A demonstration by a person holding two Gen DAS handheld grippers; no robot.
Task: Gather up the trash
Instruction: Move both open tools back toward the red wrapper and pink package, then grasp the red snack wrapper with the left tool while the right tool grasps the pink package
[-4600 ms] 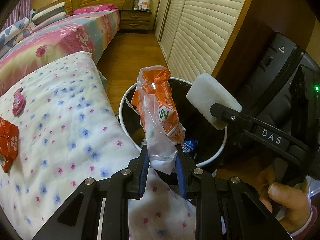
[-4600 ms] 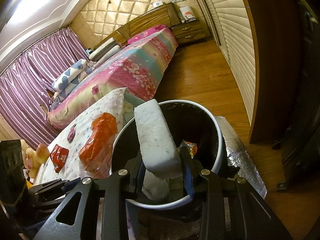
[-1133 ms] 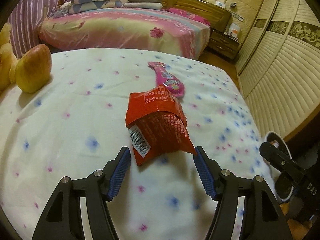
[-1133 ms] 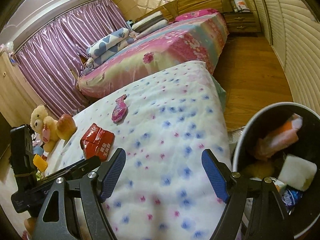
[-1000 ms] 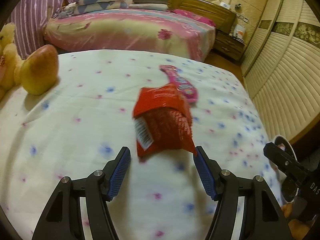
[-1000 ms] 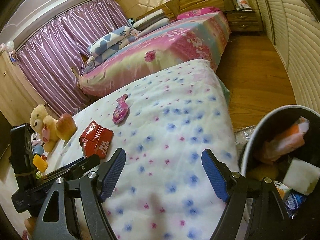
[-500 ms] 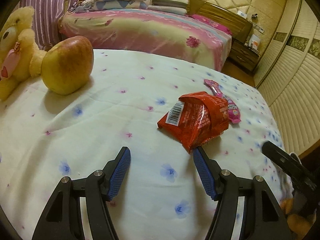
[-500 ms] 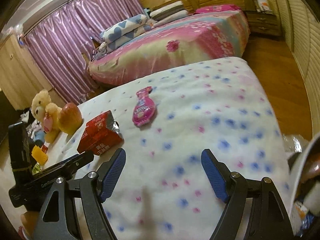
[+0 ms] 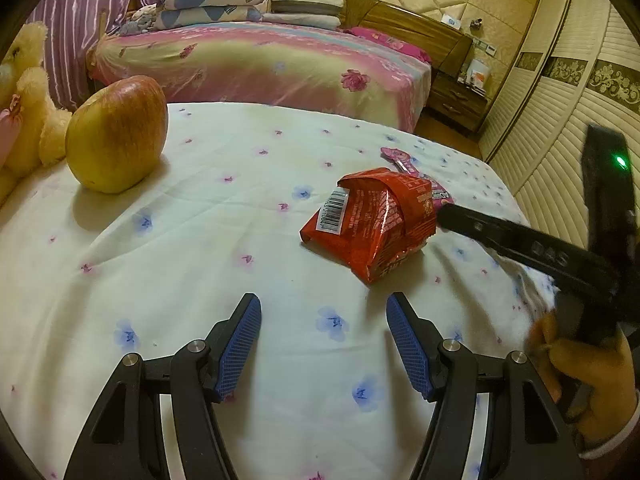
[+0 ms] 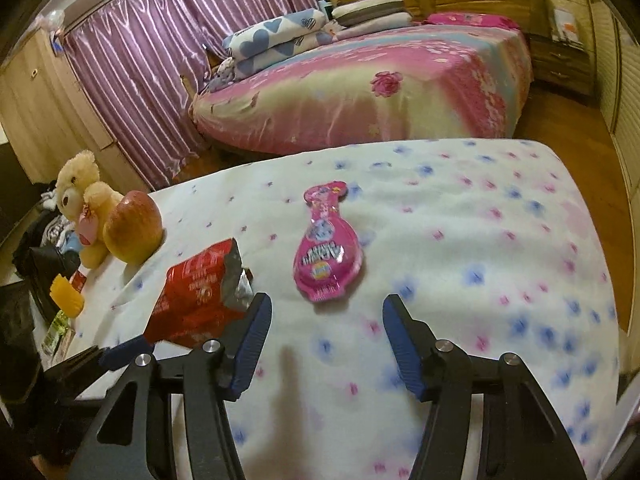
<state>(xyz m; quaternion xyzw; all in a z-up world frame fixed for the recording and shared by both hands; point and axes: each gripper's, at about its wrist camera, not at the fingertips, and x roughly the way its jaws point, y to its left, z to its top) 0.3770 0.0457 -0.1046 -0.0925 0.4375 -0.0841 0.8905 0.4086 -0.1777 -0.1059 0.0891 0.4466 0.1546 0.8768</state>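
Note:
A crumpled red snack wrapper (image 9: 370, 224) with a barcode lies on the flowered sheet (image 9: 200, 280). My left gripper (image 9: 324, 336) stands open just short of it, nothing between its blue pads. A pink candy package (image 10: 326, 254) lies flat beyond my right gripper (image 10: 326, 332), whose jaws are closing with nothing between them. The red wrapper (image 10: 198, 294) sits to the left of the right gripper. In the left wrist view the pink package (image 9: 404, 164) is mostly hidden behind the wrapper, and one black finger of the right gripper (image 9: 512, 236) reaches in beside the wrapper.
An apple (image 9: 116, 136) and a plush bear (image 10: 80, 196) rest at the sheet's far left. A bed with a pink cover (image 10: 380, 88) stands behind, with purple curtains (image 10: 160, 40) and wardrobe doors (image 9: 560, 120) to the right. A person's hand (image 9: 580, 364) holds the right gripper.
Both grippers swung away from the bin and over the sheet. The red wrapper now lies ahead and right of the left gripper. The pink package came close before the right gripper, whose jaws narrowed.

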